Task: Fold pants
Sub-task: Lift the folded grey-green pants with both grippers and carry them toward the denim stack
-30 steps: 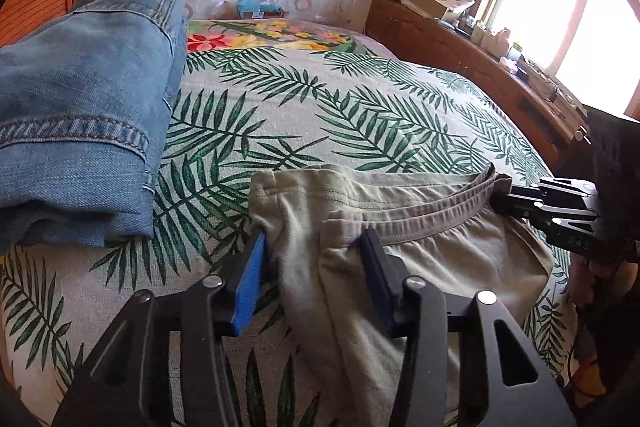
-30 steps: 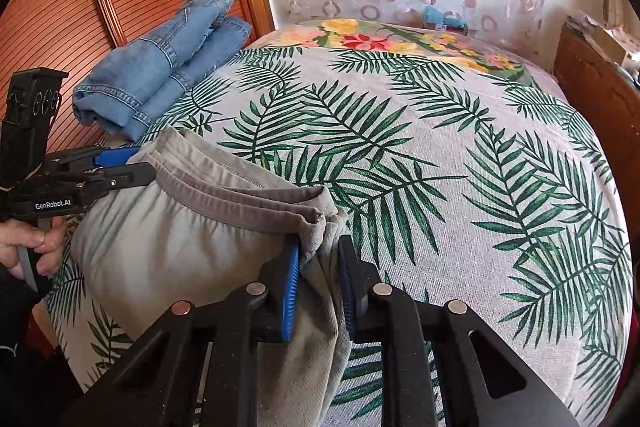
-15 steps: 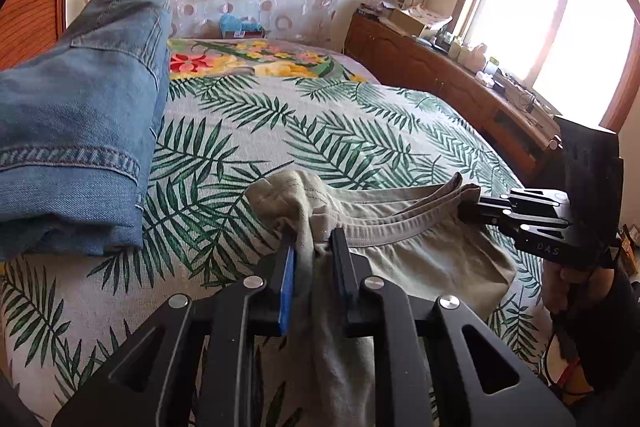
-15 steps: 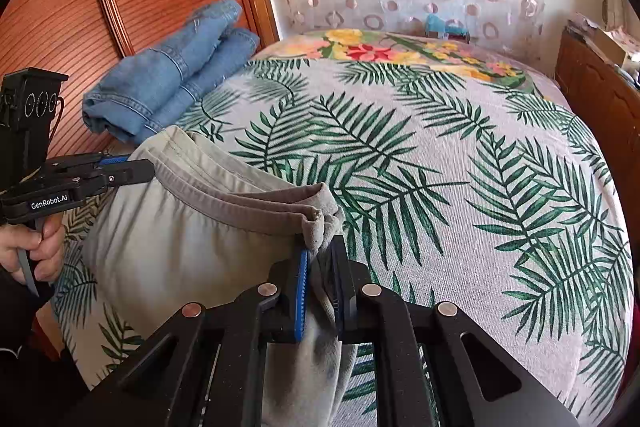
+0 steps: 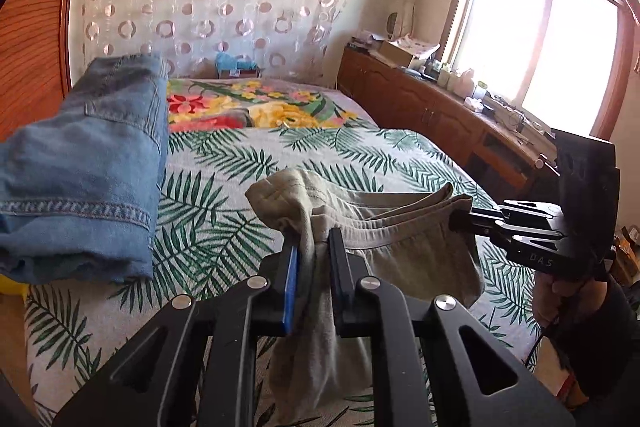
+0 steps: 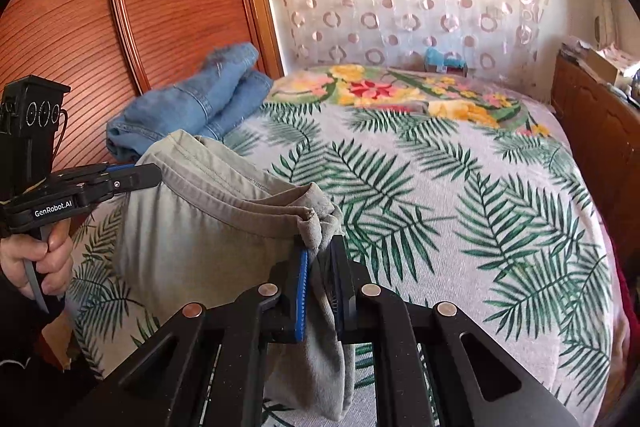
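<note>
Grey-green pants (image 5: 404,247) hang by their waistband above the near edge of the bed. My left gripper (image 5: 314,247) is shut on the left end of the waistband. My right gripper (image 6: 322,255) is shut on the right end, and it also shows in the left wrist view (image 5: 460,217). The waistband (image 6: 240,203) is stretched between them, and the left gripper shows at its far end in the right wrist view (image 6: 154,175). The pants' legs hang below the frames and are hidden.
The bed has a palm-leaf cover (image 6: 460,195). Folded blue jeans (image 5: 84,167) lie at its left side, next to a wooden wardrobe (image 6: 120,27). A wooden cabinet (image 5: 432,107) with clutter runs along the right under a window. A small blue object (image 6: 438,59) sits at the bed's head.
My left gripper has closed on the waistband. Both grippers have lifted the pants up off the bed, and the waistband now hangs stretched between them.
</note>
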A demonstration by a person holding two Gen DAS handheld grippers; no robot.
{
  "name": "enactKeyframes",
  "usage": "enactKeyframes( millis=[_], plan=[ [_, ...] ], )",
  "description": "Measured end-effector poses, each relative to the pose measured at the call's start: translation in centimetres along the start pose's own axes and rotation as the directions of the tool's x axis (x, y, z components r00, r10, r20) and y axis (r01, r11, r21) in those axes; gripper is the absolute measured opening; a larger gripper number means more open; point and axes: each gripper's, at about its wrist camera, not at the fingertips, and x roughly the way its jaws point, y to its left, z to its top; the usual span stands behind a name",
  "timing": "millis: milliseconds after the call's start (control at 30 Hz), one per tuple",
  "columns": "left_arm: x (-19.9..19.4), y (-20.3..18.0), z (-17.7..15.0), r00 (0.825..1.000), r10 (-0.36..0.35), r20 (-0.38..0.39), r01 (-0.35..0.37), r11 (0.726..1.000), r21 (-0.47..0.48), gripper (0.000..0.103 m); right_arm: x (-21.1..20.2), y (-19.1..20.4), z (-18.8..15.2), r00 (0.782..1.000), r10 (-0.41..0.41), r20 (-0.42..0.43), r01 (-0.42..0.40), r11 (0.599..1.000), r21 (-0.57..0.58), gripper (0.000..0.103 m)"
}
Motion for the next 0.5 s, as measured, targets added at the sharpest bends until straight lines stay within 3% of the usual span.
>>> enactKeyframes(
  millis=[500],
  plan=[
    [-2.5, 0.4, 4.2, 0.991, 0.028, 0.131, -0.033, 0.999, 0.035, 0.015, -3.2, 0.8, 4.1, 0.992, -0.020, 0.122, 0.028, 0.997, -0.068, 0.010]
  ],
)
